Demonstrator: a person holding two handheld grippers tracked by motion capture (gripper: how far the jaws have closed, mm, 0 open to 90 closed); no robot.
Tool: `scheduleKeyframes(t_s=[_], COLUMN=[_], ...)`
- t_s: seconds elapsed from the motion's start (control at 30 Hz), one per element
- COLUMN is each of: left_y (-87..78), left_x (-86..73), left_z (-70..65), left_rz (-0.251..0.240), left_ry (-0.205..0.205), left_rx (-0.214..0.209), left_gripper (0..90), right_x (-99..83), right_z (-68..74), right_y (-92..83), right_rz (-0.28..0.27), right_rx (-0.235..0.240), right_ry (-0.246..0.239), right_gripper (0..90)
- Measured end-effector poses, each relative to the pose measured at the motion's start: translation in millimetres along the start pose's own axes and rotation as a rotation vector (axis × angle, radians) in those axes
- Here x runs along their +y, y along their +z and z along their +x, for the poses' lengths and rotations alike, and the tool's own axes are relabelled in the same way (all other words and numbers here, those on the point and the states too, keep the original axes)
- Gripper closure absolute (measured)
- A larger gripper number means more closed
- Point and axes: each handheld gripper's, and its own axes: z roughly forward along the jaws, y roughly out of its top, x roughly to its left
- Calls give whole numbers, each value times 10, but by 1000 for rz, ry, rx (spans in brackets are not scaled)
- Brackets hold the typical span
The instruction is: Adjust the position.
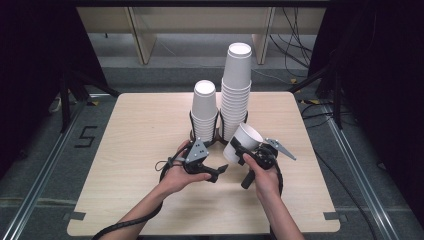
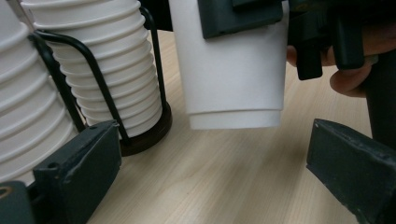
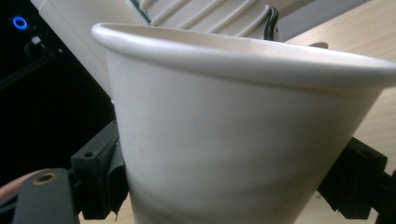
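Observation:
A white paper cup (image 1: 245,140) is tilted above the table with my right gripper (image 1: 243,150) shut on its sides. In the right gripper view the cup (image 3: 233,140) sits between the two jaws of my right gripper (image 3: 229,186). From the left gripper view the cup (image 2: 233,70) hangs just above the wood, and a second nested base seems to peek out under it. My left gripper (image 1: 215,172) is open and points at the cup's lower end. Its jaws (image 2: 212,135) stand wide apart below the cup and hold nothing.
Behind the hands, a black wire holder (image 1: 192,127) carries a short stack of cups (image 1: 205,112) and a taller stack (image 1: 236,95). The stacks (image 2: 112,60) stand close to the left jaw. Bare wooden table (image 1: 135,150) lies to either side.

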Motion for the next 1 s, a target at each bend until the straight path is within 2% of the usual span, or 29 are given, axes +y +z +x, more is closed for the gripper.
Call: scheduleKeyframes(t_s=[0.03, 0.1, 0.13, 0.17, 0.27, 0.43, 0.5, 0.53, 0.57, 0.6, 0.73, 0.77, 0.8, 0.9, 0.93, 1.0], left_y=[-16, -41, -55, -63, -98, -176, -203, -222, -233, -250, -301, -313, -322, -340, -345, -352], left_x=[-15, -34, -44, -48, -55, -52, -54, -53, -53, -53, -55, -59, -63, -89, -98, -112], left_z=[-14, 6, 16, 18, 34, 58, 63, 66, 72, 76, 113, 119, 125, 131, 131, 132], left_rz=[10, 16, 16, 15, 5, -2, -11, -10, -16, -14, -18, -23, -31, -43, -43, -44], left_ry=[-33, -45, -59, -66, -72, -88, -120, -122, -117, -119, -124, -128, -131, -140, -141, -147], left_rx=[-3, -10, -17, -17, -15, -8, -17, -18, -17, -11, 3, 10, 12, 12, 15, 20], left_gripper=[27, 27, 27, 26, 24, 24, 24, 24, 24, 24, 24, 24, 24, 26, 26, 27], right_x=[-1, 6, 2, 6, 9, -9, -39, -52, -74, -93, -141, -149, -159, -146, -134, -135], right_z=[-3, -19, -16, -18, -14, -32, -34, -37, -33, -45, -48, -43, -26, -19, -29, -21], right_y=[-1, -17, -20, -30, -45, -67, -63, -70, -65, -61, -71, -71, -86, -113, -123, -148], right_rz=[-4, -7, -6, -10, -16, -22, -18, -19, -17, -17, -16, -17, -18, -27, -26, -34], right_rx=[7, -26, -17, -17, -27, -52, -31, -26, -15, -34, -45, -39, -54, -46, -48, -52], right_ry=[-13, -81, -83, -112, -167, -301, -328, -347, -345, -374, -436, -442, -436, -473, -499, -509], right_gripper=[164, 164, 164, 164, 164, 163, 161, 161, 161, 161, 161, 161, 161, 160, 161, 161])
